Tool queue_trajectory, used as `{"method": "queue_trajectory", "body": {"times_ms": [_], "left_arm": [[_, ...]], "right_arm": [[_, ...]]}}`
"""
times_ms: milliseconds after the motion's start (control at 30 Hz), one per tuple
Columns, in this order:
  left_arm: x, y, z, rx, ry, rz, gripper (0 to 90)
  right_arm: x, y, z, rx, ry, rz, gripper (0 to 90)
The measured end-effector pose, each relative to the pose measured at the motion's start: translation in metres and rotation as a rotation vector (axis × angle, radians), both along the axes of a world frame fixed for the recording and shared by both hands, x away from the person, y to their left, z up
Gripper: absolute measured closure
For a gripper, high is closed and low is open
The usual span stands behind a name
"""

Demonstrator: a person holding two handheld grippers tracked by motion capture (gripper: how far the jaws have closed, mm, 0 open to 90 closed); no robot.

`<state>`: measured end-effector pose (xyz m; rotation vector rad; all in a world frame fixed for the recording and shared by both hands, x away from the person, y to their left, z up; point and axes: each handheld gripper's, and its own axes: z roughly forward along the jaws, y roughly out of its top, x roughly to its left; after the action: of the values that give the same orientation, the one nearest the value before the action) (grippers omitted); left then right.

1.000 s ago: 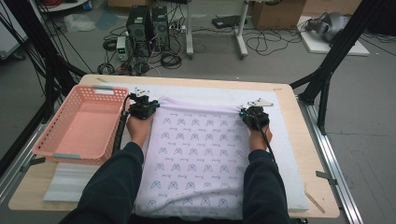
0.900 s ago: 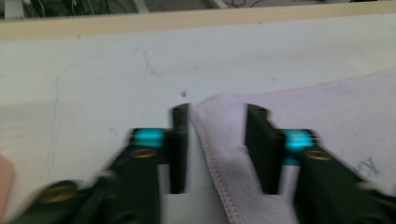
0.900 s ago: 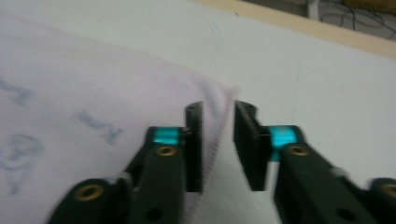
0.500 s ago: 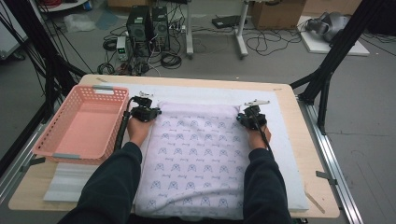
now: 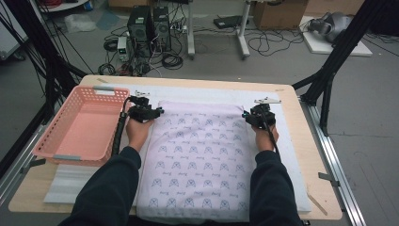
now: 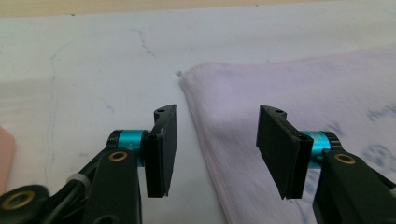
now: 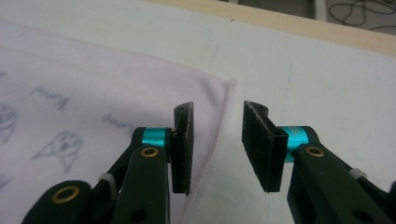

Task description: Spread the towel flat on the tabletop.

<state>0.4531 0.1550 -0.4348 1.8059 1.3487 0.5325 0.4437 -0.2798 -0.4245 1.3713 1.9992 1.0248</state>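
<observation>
A pale lilac cloth (image 5: 202, 150) printed with small figures lies spread flat on the white mat (image 5: 211, 92). My left gripper (image 5: 157, 112) sits at its far left corner and my right gripper (image 5: 246, 114) at its far right corner. In the left gripper view the jaws (image 6: 217, 144) stand apart over the cloth's (image 6: 289, 84) hemmed edge, and the pads press on nothing. The right gripper view shows the same: the jaws (image 7: 219, 140) are parted above the cloth's (image 7: 93, 79) corner hem. Both pairs of jaws have just been opening, with the cloth's edge lying loose beneath the gap.
A pink plastic basket (image 5: 51, 141) stands on the table's left side, close to my left hand. A white foam strip (image 5: 70, 181) lies at the front left. The wooden table (image 5: 303, 127) ends just right of the mat. Computers and cables lie on the floor beyond.
Both grippers' jaws have parted and the cloth's far corners now lie flat on the mat. The hands have hardly moved.
</observation>
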Motion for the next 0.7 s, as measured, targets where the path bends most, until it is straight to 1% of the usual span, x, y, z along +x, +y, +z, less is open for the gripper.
{"method": "queue_trajectory", "body": {"times_ms": [33, 67, 100, 133, 167, 200, 233, 267, 300, 333, 367, 400, 433, 467, 500, 533, 600, 633, 667, 700], "left_arm": [[-0.003, -0.002, 0.000, 0.016, 0.024, -0.024, 48.7], [-0.008, -0.004, -0.001, 0.030, 0.020, -0.050, 48.3], [-0.013, -0.005, -0.001, 0.035, -0.005, -0.061, 50.0], [-0.018, -0.005, -0.001, 0.042, -0.015, -0.069, 51.4], [-0.021, -0.005, -0.001, 0.031, 0.005, -0.079, 51.3], [-0.024, -0.004, -0.002, 0.030, 0.019, -0.090, 51.5], [-0.028, -0.004, -0.002, 0.027, 0.023, -0.099, 51.6], [-0.031, -0.003, -0.004, 0.021, 0.030, -0.106, 51.7], [-0.035, -0.002, -0.005, 0.017, 0.040, -0.109, 51.6], [-0.037, -0.001, -0.006, 0.016, 0.057, -0.111, 51.6], [-0.040, 0.000, -0.009, 0.007, 0.056, -0.124, 52.4], [-0.042, 0.001, -0.012, 0.019, 0.057, -0.128, 55.6], [-0.045, 0.002, -0.014, 0.041, 0.020, -0.128, 58.7], [-0.047, 0.003, -0.015, 0.071, 0.003, -0.133, 67.2], [-0.046, 0.004, -0.014, 0.063, 0.006, -0.121, 75.1], [-0.045, 0.005, -0.014, 0.058, 0.005, -0.116, 84.1], [-0.044, 0.004, -0.015, 0.063, -0.001, -0.095, 83.7], [-0.044, 0.003, -0.015, 0.067, -0.005, -0.082, 82.3], [-0.045, 0.003, -0.014, 0.078, -0.008, -0.071, 78.3], [-0.045, 0.004, -0.014, 0.076, -0.003, -0.062, 70.0]], "right_arm": [[-0.005, 0.000, 0.002, 0.005, 0.003, 0.028, 61.8], [-0.010, 0.001, 0.004, -0.004, 0.002, 0.051, 60.1], [-0.016, 0.000, 0.005, 0.005, 0.008, 0.082, 58.3], [-0.021, 0.000, 0.004, 0.010, 0.012, 0.111, 56.9], [-0.028, 0.000, 0.003, 0.003, 0.021, 0.129, 56.0], [-0.034, -0.001, 0.001, 0.006, 0.027, 0.151, 56.0], [-0.039, -0.001, -0.001, 0.005, 0.053, 0.169, 55.1], [-0.042, -0.002, -0.002, -0.003, 0.097, 0.182, 54.7], [-0.048, -0.002, -0.004, 0.005, 0.097, 0.194, 55.9], [-0.053, -0.002, -0.005, -0.006, 0.083, 0.208, 56.7], [-0.058, -0.001, -0.005, -0.024, 0.083, 0.207, 57.2], [-0.062, -0.001, -0.007, -0.032, 0.094, 0.208, 59.2], [-0.065, -0.001, -0.009, -0.050, 0.106, 0.205, 59.5], [-0.068, -0.002, -0.012, -0.059, 0.120, 0.195, 61.1], [-0.070, -0.004, -0.016, -0.053, 0.146, 0.193, 64.7], [-0.072, -0.006, -0.019, -0.041, 0.145, 0.185, 68.0], [-0.075, -0.010, -0.020, -0.039, 0.127, 0.179, 71.0], [-0.077, -0.011, -0.019, -0.054, 0.128, 0.155, 69.8], [-0.078, -0.012, -0.018, -0.078, 0.116, 0.129, 65.1], [-0.079, -0.015, -0.018, -0.087, 0.105, 0.104, 59.8]]}}
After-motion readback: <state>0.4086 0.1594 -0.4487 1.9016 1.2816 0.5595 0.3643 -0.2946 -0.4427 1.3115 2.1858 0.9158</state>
